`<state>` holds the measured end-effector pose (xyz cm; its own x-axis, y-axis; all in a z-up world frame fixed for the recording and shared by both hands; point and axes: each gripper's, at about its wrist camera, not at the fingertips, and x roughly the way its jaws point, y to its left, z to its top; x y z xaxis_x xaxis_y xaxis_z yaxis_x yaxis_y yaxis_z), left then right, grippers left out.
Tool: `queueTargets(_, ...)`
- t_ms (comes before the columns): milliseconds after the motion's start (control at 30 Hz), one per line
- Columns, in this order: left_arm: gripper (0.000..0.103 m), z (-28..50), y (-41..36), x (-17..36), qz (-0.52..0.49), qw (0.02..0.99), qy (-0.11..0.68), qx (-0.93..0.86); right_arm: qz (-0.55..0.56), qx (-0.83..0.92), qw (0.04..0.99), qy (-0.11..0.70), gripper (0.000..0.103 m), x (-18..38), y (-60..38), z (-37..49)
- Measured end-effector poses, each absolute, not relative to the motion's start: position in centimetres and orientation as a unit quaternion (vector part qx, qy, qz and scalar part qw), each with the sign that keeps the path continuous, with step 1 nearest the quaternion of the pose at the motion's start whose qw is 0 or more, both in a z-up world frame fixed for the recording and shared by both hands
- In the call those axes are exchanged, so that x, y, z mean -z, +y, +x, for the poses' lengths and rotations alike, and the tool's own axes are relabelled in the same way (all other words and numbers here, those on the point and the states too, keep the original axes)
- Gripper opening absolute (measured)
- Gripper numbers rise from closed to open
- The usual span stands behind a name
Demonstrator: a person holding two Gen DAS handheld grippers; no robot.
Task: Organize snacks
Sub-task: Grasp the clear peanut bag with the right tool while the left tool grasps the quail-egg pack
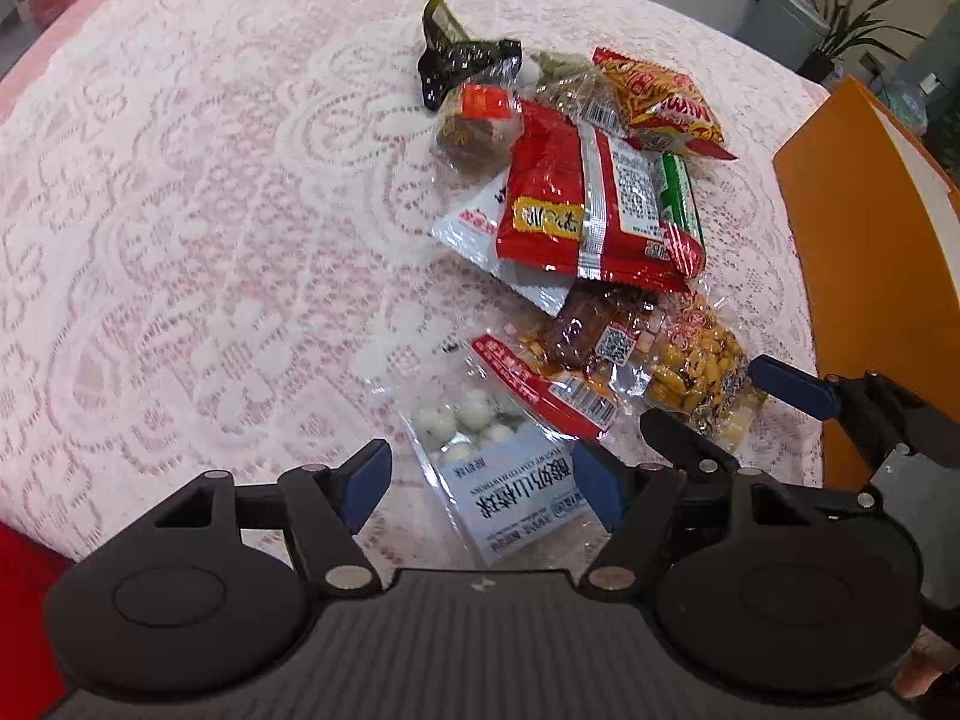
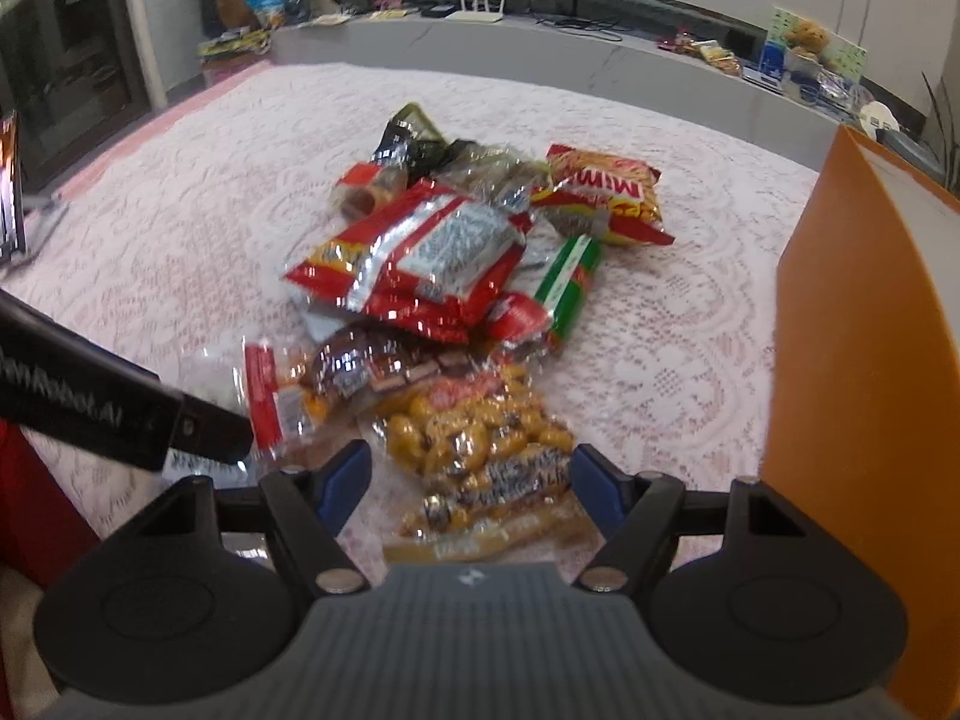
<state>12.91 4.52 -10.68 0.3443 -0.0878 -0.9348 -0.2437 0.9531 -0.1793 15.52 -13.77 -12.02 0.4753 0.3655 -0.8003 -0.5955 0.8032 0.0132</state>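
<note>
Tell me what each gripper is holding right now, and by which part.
Nothing is held. The left gripper straddles the white-ball packet, the right gripper the peanut bag; both jaws open.

- A white lace tablecloth (image 2: 180,228) over pink fabric covers the table.
- A white router with upright antennas (image 2: 477,7) stands on the far grey counter (image 2: 540,54).
- A brown teddy bear (image 2: 807,36) sits far right on that counter.
- A green potted plant (image 1: 852,30) stands far right.
</note>
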Motion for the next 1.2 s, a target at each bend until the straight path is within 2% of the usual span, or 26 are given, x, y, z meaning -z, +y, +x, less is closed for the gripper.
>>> queueTargets(167,0.089,13.4,3.2,11.1,-0.133,0.803,0.578,-0.060,-0.118,-0.288,0.846,0.432,0.072,12.1,-14.2,15.8)
queueTargets(367,0.091,14.1,1.6,11.9,-0.099,0.800,0.588,-0.069,-0.168,-0.283,0.847,0.417,0.072,12.7,-13.1,14.8)
queueTargets(633,0.080,13.9,1.9,11.8,-0.088,0.804,0.585,-0.057,-0.168,-0.284,0.849,0.413,0.068,12.6,-13.5,14.7)
queueTargets(833,0.077,13.2,2.2,11.4,-0.052,0.807,0.586,-0.052,-0.172,-0.274,0.853,0.409,0.055,12.3,-13.6,14.5)
queueTargets(900,0.076,12.9,2.2,11.3,-0.041,0.808,0.585,-0.049,-0.181,-0.273,0.855,0.403,0.048,12.1,-13.4,14.2)
queueTargets(933,0.076,12.8,2.2,11.3,-0.035,0.809,0.584,-0.048,-0.186,-0.273,0.856,0.399,0.040,11.9,-13.3,13.9)
queueTargets(1033,0.075,12.2,2.2,11.0,-0.024,0.813,0.580,-0.049,-0.197,-0.265,0.855,0.399,0.036,11.9,-13.2,13.6)
queueTargets(1100,0.075,11.7,2.3,10.8,-0.020,0.816,0.576,-0.047,-0.205,-0.254,0.858,0.396,0.030,11.7,-13.1,13.4)
queueTargets(1133,0.075,11.5,2.4,10.7,-0.022,0.816,0.575,-0.046,-0.211,-0.248,0.859,0.395,0.022,11.5,-13.0,13.3)
queueTargets(1200,0.074,11.0,2.7,10.5,-0.028,0.818,0.573,-0.044,-0.209,-0.240,0.860,0.399,0.019,11.2,-13.2,13.2)
